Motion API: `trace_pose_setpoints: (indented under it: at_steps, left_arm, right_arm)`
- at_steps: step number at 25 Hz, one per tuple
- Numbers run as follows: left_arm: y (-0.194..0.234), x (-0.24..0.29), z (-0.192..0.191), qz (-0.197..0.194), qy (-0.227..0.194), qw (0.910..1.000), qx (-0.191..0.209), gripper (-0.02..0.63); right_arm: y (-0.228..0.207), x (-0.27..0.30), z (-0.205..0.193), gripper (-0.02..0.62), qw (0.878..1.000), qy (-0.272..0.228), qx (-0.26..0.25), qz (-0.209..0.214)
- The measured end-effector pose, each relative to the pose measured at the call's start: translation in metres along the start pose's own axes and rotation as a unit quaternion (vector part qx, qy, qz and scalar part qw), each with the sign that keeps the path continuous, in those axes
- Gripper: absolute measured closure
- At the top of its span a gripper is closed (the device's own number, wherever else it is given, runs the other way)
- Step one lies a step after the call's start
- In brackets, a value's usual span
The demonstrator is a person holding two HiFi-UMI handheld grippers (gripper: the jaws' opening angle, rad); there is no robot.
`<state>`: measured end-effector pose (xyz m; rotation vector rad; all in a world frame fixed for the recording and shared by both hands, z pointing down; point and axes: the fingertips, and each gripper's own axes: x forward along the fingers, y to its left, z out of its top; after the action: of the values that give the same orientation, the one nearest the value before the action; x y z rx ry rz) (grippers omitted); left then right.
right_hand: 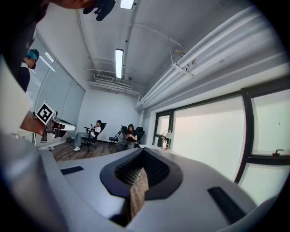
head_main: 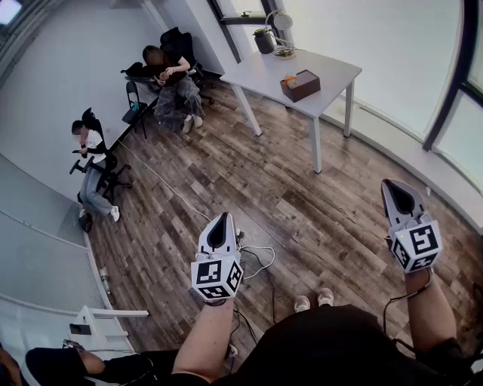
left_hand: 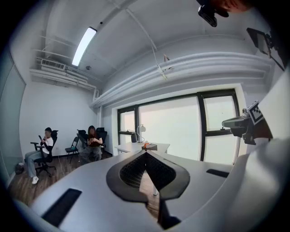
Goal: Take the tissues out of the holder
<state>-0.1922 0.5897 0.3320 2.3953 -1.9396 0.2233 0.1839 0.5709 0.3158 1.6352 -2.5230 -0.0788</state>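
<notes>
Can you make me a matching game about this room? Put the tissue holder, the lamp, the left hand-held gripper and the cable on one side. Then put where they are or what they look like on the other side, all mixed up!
Things:
1. tissue holder
2. desk lamp
3. left hand-held gripper
4. white cable

Clues:
A. jaws shut, holding nothing
B. lying on the wooden floor
C. brown box on the white table
D. at the table's far end, beside a dark pot

Right pairs: 1-C, 2-D, 3-A, 4-B
</notes>
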Motion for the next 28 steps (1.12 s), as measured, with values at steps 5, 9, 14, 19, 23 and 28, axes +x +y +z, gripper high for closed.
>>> trace_pose_setpoints:
  at_steps: [5,9,14,19,23,28]
  left_arm:
    - [-0.016,0.017,0.015,0.005,-0.013,0.9998,0.012,0.601]
    - [-0.028,0.027,0.022,0.009,-0.024,0.9995,0.018,0.601]
    - [-0.032,0.056,0.016,0.016,-0.022,0.9996,0.009,0.601]
    - [-0.031,0.101,0.021,-0.002,-0.029,0.9993,0.021,0.601]
    - [-0.023,0.142,0.018,-0.014,-0.029,0.9992,0.024,0.601]
    - [-0.005,0.199,0.014,-0.028,-0.019,0.9991,0.024,0.601]
  right_arm:
    - [-0.023,0.012,-0.011,0.591,1.0,0.007,0.007,0.001]
    - [-0.034,0.022,-0.022,0.591,1.0,0.008,0.013,0.011]
    - [-0.048,0.042,-0.032,0.591,1.0,0.008,0.024,-0.003]
    - [-0.055,0.067,-0.042,0.591,0.999,0.031,0.019,-0.007]
    - [-0.052,0.094,-0.044,0.591,0.999,0.038,0.024,-0.002]
    - [-0.067,0.146,-0.049,0.591,0.998,0.054,0.042,-0.009]
